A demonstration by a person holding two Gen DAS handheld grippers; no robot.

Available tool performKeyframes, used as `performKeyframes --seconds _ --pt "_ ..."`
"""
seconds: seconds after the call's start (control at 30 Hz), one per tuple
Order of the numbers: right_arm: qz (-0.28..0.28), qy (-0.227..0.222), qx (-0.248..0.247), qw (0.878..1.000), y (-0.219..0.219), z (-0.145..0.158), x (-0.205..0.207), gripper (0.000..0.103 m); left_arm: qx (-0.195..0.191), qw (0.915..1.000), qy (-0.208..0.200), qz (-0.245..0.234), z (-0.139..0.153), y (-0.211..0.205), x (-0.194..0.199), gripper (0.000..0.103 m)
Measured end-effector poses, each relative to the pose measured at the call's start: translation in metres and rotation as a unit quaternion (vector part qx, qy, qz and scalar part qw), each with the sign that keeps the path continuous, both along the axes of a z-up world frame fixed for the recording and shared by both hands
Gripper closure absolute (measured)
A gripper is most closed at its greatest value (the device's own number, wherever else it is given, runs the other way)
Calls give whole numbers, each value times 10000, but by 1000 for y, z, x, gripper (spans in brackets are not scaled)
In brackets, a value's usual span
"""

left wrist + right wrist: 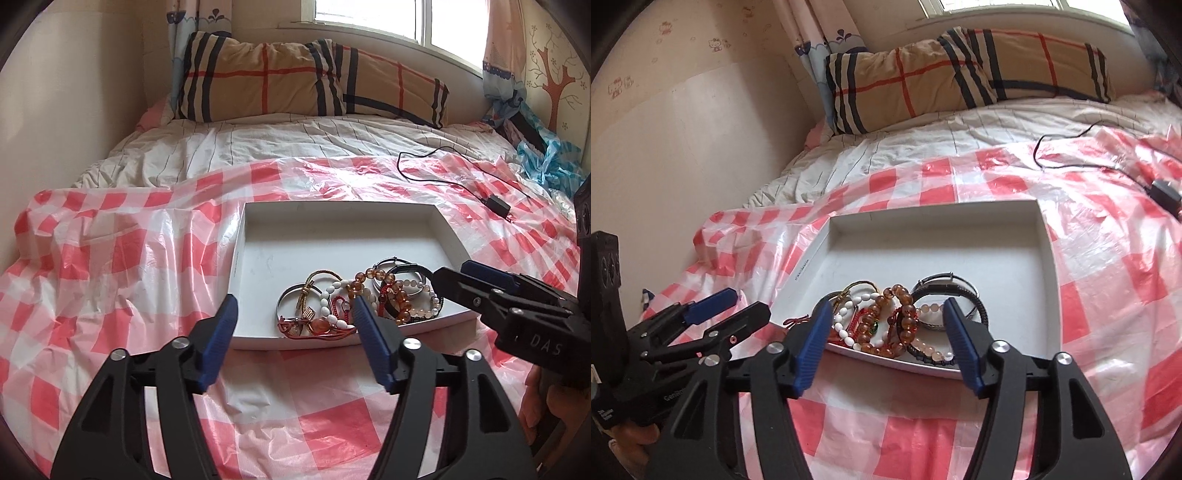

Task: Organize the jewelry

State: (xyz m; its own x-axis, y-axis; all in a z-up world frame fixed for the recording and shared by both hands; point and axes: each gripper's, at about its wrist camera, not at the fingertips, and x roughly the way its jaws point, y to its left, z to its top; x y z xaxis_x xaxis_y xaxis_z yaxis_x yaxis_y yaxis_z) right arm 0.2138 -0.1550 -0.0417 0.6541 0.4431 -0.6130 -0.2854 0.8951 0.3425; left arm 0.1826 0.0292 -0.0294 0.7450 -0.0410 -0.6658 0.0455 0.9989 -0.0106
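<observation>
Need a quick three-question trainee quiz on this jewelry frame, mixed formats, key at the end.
1. True or false: the left tongs hold a bracelet.
2. Where in the white tray do the bracelets lie: A) near edge, B) far edge, C) spread evenly?
3. Fill in: beyond the tray, on the checked plastic sheet, lies a black ____ with a cable.

Key: 1 false, both the left and the right tongs are open and empty; 2 A; 3 charger.

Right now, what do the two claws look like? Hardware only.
Both match: the left claw and right claw have black plastic linkage arms with cut-out slots, silver round pivot pins, and ribbed blue finger pads. Seen from the left wrist view, the right claw's body carries white "DAS" lettering. Its handle is a black block. No cables show on either. Part of a hand grips the left handle; no sleeve visible.
</observation>
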Motion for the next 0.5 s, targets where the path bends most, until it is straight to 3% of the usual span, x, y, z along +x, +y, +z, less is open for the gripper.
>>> performKeyframes --seconds 0.07,0.23,0.5 --pt "-85 -175 -92 9998 -1 5 -10 34 60 9999 -133 35 5 0 -8 27" --pt "-354 -400 -296 9981 -13 10 -46 25 211 9990 -394 72 15 1 -37 13" --pt "-605 -762 -402 9944 -32 23 -112 15 164 9985 -447 255 24 12 -97 10"
